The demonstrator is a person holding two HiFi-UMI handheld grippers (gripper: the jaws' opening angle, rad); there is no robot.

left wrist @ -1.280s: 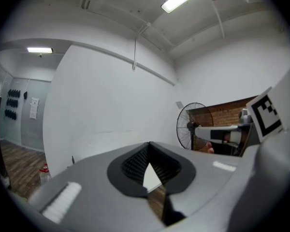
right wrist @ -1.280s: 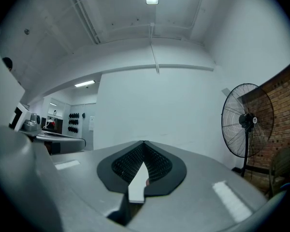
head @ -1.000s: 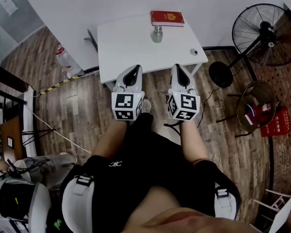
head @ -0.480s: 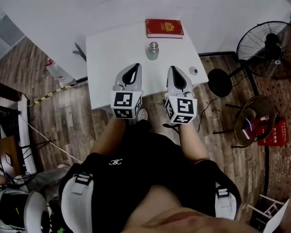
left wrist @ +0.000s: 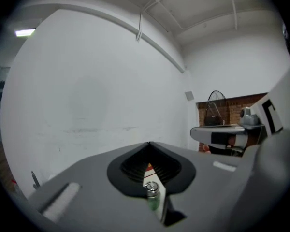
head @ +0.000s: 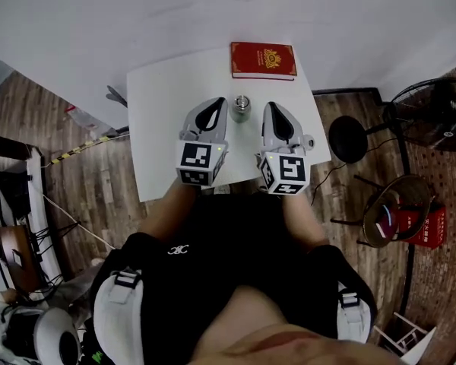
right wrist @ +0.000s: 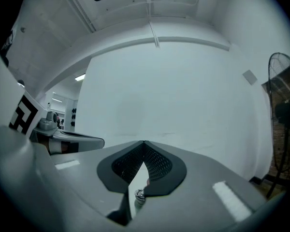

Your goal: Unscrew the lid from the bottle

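The approach step was in hand. The bottle [head: 241,110] stood upright at the upper middle of the frame on the white bench [head: 156,128], its lid [head: 241,100] on, just below a red book [head: 263,59]. The left hand-held gripper [head: 210,105] and right hand-held gripper [head: 278,108] flanked it without touching, both closed and empty. Next, I judged, one would need to open and clamp the body, the other the lid.

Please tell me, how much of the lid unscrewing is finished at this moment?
Nothing is done yet: the silver metal lid sits on the small green-tinted bottle, which stands on the white table. In hand: nothing; the left tongs and right tongs are shut and empty, either side of it. Left: grip, unscrew, lift.
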